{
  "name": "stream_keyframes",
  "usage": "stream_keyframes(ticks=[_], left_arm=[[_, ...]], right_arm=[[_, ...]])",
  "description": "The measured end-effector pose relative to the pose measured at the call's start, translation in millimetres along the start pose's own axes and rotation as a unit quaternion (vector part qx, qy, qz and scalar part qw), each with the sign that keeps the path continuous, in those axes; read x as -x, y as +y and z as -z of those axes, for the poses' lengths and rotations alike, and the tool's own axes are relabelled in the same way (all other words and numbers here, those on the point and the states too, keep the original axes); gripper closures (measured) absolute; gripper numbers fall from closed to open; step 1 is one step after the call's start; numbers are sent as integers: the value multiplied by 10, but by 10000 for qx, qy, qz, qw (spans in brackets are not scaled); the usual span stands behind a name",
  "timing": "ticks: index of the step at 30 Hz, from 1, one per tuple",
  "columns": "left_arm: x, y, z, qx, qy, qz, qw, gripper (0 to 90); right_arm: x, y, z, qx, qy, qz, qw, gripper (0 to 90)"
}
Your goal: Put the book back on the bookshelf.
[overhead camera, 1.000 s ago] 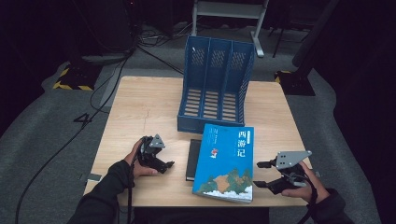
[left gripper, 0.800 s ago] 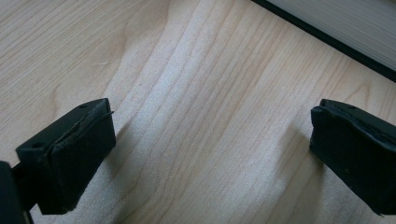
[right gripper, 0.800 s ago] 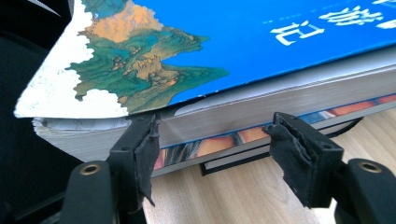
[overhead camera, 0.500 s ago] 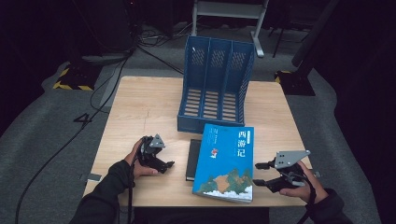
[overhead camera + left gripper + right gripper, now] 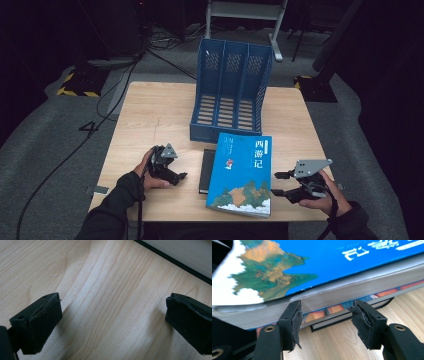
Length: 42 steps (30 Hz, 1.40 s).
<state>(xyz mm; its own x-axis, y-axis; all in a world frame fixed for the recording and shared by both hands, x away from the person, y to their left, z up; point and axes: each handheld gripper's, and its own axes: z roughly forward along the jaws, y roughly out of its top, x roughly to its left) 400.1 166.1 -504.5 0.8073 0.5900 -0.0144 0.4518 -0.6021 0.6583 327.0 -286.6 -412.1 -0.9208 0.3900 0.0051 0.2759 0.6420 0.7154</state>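
One thick blue book (image 5: 241, 173), mountain-art cover, atop stack; both tongs agape, empty.

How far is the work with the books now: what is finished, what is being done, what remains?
Nothing looks finished: the blue file rack holds no book. In hand: the right gripper, jaws open, faces the page edge of the blue book, which lies on other books; its jaws have just been closing, pressing nothing. The left gripper is open over bare table. Probably left: gripping and moving the books.
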Motion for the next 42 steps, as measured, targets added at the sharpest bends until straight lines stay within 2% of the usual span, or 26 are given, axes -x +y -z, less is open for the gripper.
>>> stream_keyframes(ticks=[2,8,20,26,31,33,36,39,42], left_arm=[[0,3,2,-14,-5,-15,10000,17],[0,5,-1,-9,-20,-24,10000,17],[5,9,-3,-19,-16,-9,10000,18],[20,21,-7,-36,-13,-16,10000,21],[57,38,-5,-30,-37,-40,10000,61],[78,60,-2,-38,-36,-28,10000,97],[101,121,-7,8,-95,-49,9999,231],[137,198,-9,138,32,-152,9998,211],[168,331,-8,311,-19,-227,9993,212]], right_arm=[[8,-9,-47,-75,8,18,10000,423],[15,-13,-38,35,-48,29,10000,422],[52,-7,-41,197,-80,-138,9997,408],[107,-10,-58,242,-120,-313,9991,403],[130,8,-44,255,-144,-343,9990,401],[140,3,-5,281,-112,-394,9988,395],[162,-3,65,485,73,-564,9972,367],[157,34,78,465,220,-616,9968,337],[151,80,7,341,378,-722,9961,306]])
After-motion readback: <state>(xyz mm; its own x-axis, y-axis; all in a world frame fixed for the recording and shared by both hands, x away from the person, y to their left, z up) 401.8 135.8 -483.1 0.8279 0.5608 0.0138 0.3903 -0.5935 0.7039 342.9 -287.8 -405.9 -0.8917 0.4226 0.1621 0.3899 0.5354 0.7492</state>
